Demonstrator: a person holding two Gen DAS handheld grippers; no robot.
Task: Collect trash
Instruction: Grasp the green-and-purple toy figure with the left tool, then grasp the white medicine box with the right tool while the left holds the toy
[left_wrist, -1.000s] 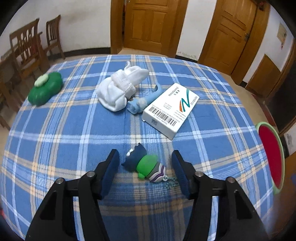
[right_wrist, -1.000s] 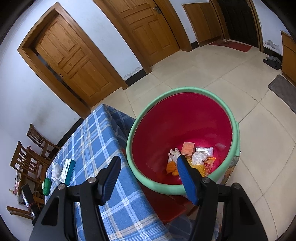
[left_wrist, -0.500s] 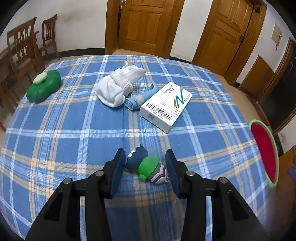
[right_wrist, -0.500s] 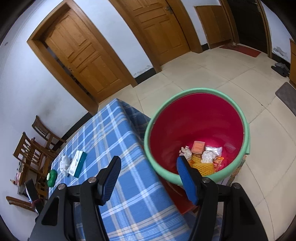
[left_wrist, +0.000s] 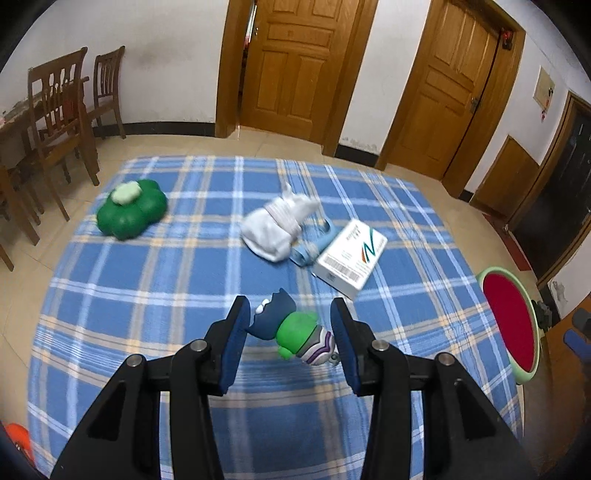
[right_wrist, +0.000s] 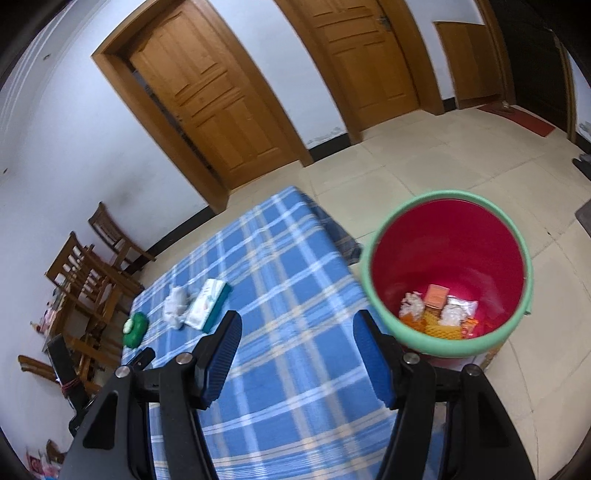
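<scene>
The left gripper (left_wrist: 288, 328) clamps a small toy figure (left_wrist: 295, 328) above the checked cloth (left_wrist: 166, 280), while the right gripper (right_wrist: 295, 350) gapes empty, the red bin (right_wrist: 448, 258) at its two o'clock.

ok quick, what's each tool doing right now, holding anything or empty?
Left tool: closed on the small navy, green and purple toy figure.
Right tool: open, empty.

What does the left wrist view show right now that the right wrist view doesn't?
Left wrist only: the left gripper shut on a small toy figure, and a pale blue item beside the box. Right wrist only: the open, empty right gripper and the trash inside the red bin. Both: the checked tablecloth, white sock, white box, green case.
</scene>
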